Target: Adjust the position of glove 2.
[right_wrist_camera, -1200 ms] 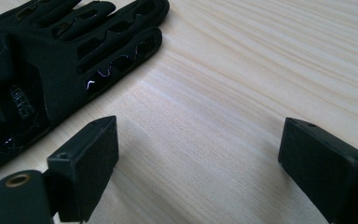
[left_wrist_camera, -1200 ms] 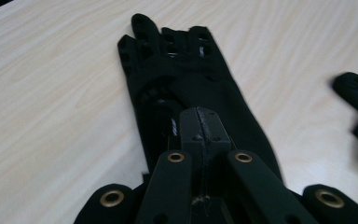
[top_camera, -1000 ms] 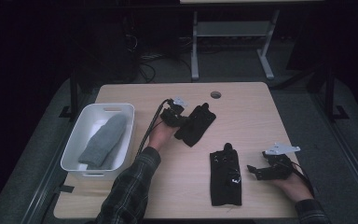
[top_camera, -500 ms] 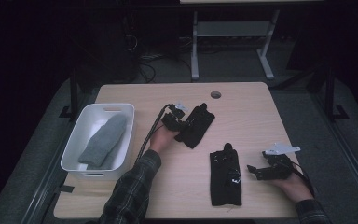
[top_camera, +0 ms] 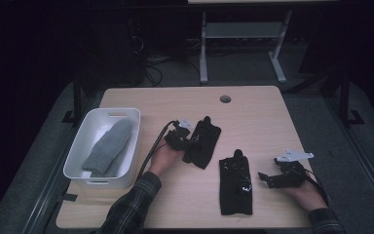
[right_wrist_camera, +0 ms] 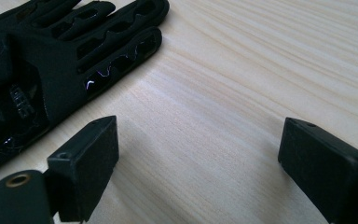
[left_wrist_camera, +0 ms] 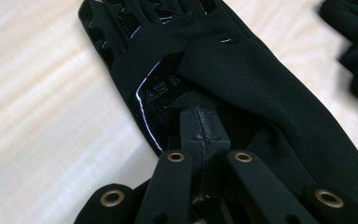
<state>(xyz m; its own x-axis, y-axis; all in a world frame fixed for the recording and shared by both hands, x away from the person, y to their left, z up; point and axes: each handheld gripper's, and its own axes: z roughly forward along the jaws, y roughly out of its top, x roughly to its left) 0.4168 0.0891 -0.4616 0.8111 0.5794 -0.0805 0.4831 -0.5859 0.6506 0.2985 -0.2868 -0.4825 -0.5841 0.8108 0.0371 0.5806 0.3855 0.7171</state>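
Observation:
A black glove (top_camera: 203,142) lies on the wooden table (top_camera: 253,112) near its middle. My left gripper (top_camera: 187,138) is at the glove's left edge, jaws pressed together on the fabric; in the left gripper view the closed tips (left_wrist_camera: 200,119) sit on the black glove (left_wrist_camera: 242,79), by its glossy print. A second black glove (top_camera: 235,187) lies flat nearer the front edge. My right gripper (top_camera: 268,179) rests just right of it, open, with bare wood between its fingers. The right gripper view has the open gripper (right_wrist_camera: 198,149) with the second glove (right_wrist_camera: 51,56) to its upper left.
A white bin (top_camera: 78,161) stands at the table's left side with a grey mitten (top_camera: 108,146) inside. A cable hole (top_camera: 225,99) sits near the far edge. The left gripper's cable (top_camera: 152,148) trails beside the bin. Desk legs and wires stand beyond the table.
My left hand has drawn back toward the near edge, and the black glove in its jaws has slid along with it. The right gripper and the second glove have stayed put.

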